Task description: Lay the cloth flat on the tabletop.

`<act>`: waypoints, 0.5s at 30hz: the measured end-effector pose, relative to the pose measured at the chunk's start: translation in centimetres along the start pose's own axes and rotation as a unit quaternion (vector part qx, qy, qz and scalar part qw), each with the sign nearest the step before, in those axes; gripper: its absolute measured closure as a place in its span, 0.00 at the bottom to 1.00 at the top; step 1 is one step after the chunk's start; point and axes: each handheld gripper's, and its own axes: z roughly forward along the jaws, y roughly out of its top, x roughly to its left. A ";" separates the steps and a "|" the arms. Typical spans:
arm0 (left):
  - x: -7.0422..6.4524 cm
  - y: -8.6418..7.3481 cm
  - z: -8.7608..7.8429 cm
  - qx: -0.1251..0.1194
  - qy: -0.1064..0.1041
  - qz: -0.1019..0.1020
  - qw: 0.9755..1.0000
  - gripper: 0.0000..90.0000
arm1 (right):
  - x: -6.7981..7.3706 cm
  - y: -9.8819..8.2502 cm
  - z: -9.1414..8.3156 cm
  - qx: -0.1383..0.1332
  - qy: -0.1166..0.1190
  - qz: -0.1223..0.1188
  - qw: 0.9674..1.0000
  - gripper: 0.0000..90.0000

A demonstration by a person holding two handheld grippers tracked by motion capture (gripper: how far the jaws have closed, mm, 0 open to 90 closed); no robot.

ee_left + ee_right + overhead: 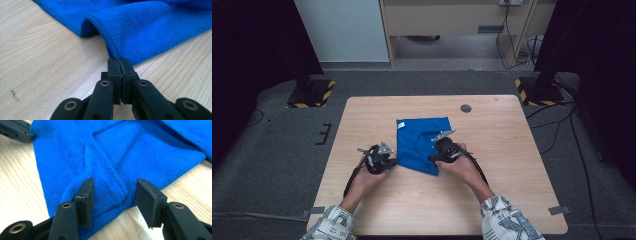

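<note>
A blue microfibre cloth [419, 142] lies partly folded on the middle of the wooden table [412, 200]. My left gripper [393, 162] is at the cloth's near left corner. In the left gripper view its jaws [119, 60] are shut together on the hem of the cloth [150, 25], which rises in a small arch off the wood. My right gripper [432, 157] rests at the cloth's near right corner. Its jaws [115, 187] stand apart astride a raised fold of the cloth [125, 150], and the pads do not press on it. The left gripper's black tip [15, 131] shows far off at the other corner.
A round cable hole [466, 108] sits near the table's far edge. Bare wood surrounds the cloth on all sides. Two stands with yellow-and-black bases [311, 93] [537, 91] are on the floor beyond the table's far corners.
</note>
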 end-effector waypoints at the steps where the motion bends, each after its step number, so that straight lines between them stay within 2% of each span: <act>1: 0.0 0.0 0.0 0.000 0.000 0.000 1.000 0.99 | -0.1 0.0 0.0 -0.003 0.002 0.001 1.000 0.53; 5: 0.0 0.0 0.0 0.000 0.000 0.000 1.000 0.99 | -0.3 0.0 0.2 -0.006 0.007 0.006 1.000 0.55; 11: 0.0 0.0 0.0 0.000 0.000 0.000 1.000 0.99 | 0.3 0.3 0.1 -0.012 0.016 -0.006 1.000 0.78; 15: 0.1 0.0 0.0 -0.001 0.001 0.000 1.000 0.99 | 0.2 0.4 -0.3 -0.025 0.015 -0.007 1.000 0.90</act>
